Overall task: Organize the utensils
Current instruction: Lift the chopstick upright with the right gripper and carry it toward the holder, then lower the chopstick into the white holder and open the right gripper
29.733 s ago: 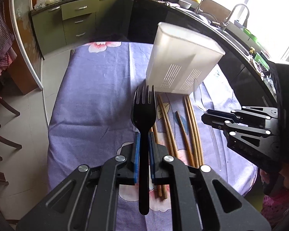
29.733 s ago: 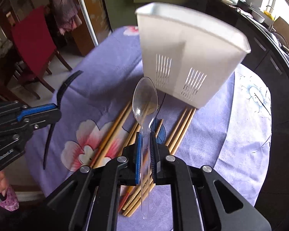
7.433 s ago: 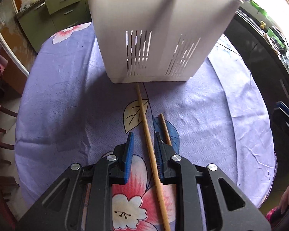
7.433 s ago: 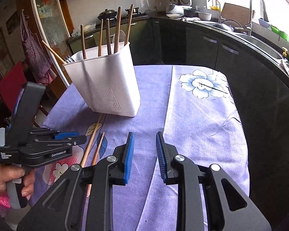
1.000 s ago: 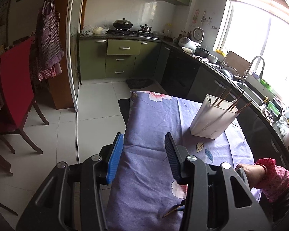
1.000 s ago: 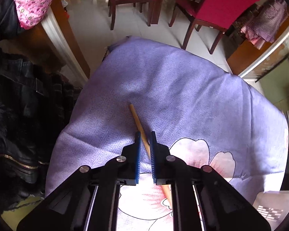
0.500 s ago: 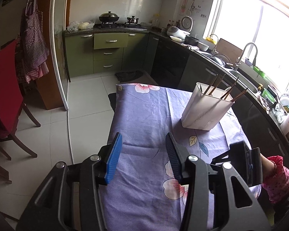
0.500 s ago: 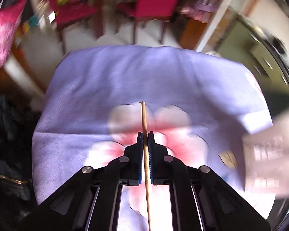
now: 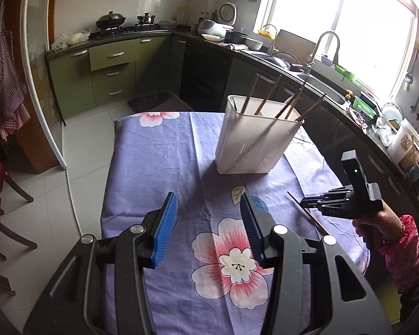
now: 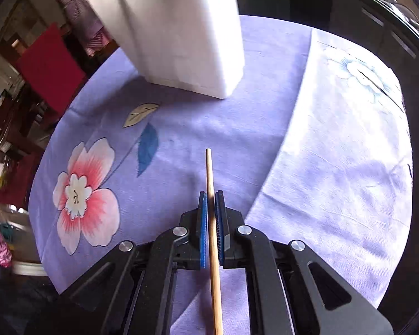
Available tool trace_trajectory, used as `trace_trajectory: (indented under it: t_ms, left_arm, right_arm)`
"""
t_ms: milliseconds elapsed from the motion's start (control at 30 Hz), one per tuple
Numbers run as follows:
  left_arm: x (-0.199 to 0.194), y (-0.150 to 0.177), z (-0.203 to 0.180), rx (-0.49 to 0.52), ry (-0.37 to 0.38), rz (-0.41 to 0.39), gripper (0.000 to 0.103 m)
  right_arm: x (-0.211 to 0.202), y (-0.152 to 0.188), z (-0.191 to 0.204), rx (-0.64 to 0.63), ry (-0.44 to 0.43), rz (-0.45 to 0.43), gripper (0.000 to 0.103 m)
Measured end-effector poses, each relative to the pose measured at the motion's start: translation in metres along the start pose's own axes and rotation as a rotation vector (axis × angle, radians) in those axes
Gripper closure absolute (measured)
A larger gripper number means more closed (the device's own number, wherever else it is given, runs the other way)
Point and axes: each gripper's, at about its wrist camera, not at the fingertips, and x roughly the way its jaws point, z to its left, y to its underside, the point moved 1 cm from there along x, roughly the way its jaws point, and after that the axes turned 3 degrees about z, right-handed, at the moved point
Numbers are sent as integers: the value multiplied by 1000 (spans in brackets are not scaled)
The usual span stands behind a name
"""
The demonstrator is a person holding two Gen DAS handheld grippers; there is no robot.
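Seen from the left wrist, the left gripper [image 9: 208, 223] hangs spread and empty over the purple floral tablecloth [image 9: 159, 162]; beyond it the white utensil holder [image 9: 254, 142] stands upright with several chopsticks (wooden, leaning) inside. From the right wrist, the right gripper [image 10: 211, 209] has a single bamboo chopstick [image 10: 210, 184] between its jaws, which are opening, near the holder [image 10: 178, 33].

Chopstick [image 10: 211, 223] lifted off cloth, right gripper [image 10: 211, 217] swung toward holder [image 10: 181, 33], jaws seemingly loosening
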Motion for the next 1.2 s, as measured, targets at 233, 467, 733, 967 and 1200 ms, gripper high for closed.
trace_trajectory:
  t_ms: [233, 467, 733, 967, 1200]
  left_arm:
    - [11, 4, -18, 47, 12, 33, 58]
    - [11, 13, -14, 48, 14, 48, 58]
    - [19, 9, -13, 49, 27, 64, 55]
    - [21, 3, -28, 87, 37, 62, 55]
    - [15, -4, -42, 121, 37, 47, 54]
  right_arm:
    - [3, -12, 42, -244, 265, 23, 68]
    - [20, -19, 49, -199, 202, 97, 85]
    - [-25, 0, 47, -136, 132, -36, 97]
    - [-129, 13, 42, -77, 59, -330, 97]
    - [-185, 7, 49, -70, 16, -490, 97]
